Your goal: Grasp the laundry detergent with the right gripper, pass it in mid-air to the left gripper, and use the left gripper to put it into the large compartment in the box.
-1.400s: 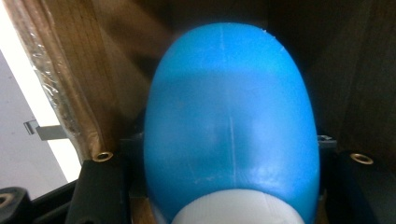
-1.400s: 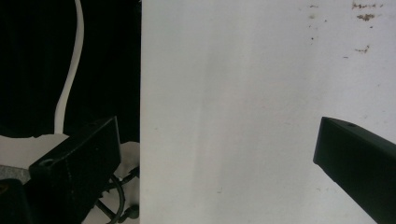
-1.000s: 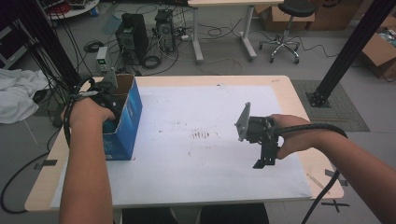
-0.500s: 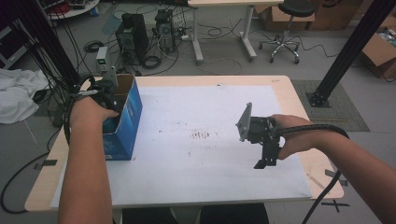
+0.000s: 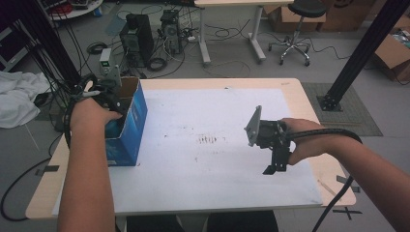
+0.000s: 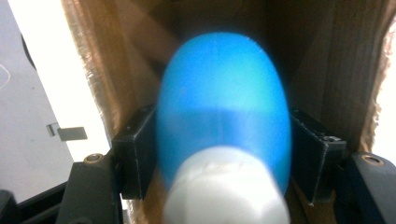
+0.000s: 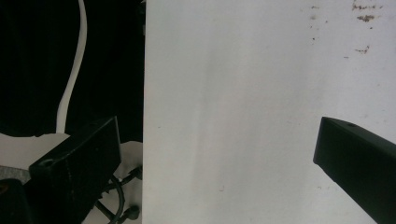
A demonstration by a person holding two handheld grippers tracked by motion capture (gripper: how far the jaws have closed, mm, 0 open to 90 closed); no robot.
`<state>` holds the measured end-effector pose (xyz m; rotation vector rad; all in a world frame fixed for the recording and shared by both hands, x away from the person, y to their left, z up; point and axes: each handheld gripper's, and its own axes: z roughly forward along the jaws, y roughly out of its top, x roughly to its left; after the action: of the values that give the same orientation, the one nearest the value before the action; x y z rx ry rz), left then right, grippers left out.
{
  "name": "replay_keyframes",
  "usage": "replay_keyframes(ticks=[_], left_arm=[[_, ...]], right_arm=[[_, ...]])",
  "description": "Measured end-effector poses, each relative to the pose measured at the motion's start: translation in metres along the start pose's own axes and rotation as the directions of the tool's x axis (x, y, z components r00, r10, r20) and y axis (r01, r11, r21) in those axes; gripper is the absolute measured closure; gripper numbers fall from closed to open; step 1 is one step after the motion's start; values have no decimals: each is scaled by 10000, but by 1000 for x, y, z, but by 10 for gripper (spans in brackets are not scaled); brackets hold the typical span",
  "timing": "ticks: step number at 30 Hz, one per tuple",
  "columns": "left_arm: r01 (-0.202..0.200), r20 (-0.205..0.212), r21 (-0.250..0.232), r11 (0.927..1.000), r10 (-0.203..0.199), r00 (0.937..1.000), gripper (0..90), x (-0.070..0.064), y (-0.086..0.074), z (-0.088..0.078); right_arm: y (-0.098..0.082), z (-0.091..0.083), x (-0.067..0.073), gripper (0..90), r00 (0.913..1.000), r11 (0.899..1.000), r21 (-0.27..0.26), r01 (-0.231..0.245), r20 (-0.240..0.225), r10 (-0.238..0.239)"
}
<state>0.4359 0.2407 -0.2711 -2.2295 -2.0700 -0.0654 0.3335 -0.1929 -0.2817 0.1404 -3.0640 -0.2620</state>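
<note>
A blue egg-shaped thing with a white end lies between the jaws of my left gripper, deep inside a cardboard box. The jaws have just been opening, and the pads now stand loose at its sides. In the high view the left hand reaches into the open top of the blue box at the table's left edge, and the left gripper is partly hidden there. My right gripper hovers open over the white table top, with nothing between its jaws.
The box stands on a white sheet that covers the wooden table. Beyond the table's far edge are computer towers, cables and an office chair. A black post rises at the right.
The left hand has shifted slightly at the box's mouth. The right hand and its gripper have kept still.
</note>
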Motion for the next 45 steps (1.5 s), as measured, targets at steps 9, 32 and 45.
replay_keyframes(ticks=[9, 32, 45], left_arm=[[134, 161, -114, 9998, -132, 9998, 293, 1, -5, -15], [-253, 32, -906, 9956, 256, 9997, 250, 1, -19, -67], [-1572, 80, -962, 9829, 1587, 9873, 189, -21, -24, -86]], right_arm=[[-2, 0, 0, 6, 10000, 10000, 20, -25, 5, 25], [2, -4, 2, 7, 10000, 9999, 110, 21, 34, -22], [2, -4, 1, 5, 10000, 9999, 100, 14, 60, -15]])
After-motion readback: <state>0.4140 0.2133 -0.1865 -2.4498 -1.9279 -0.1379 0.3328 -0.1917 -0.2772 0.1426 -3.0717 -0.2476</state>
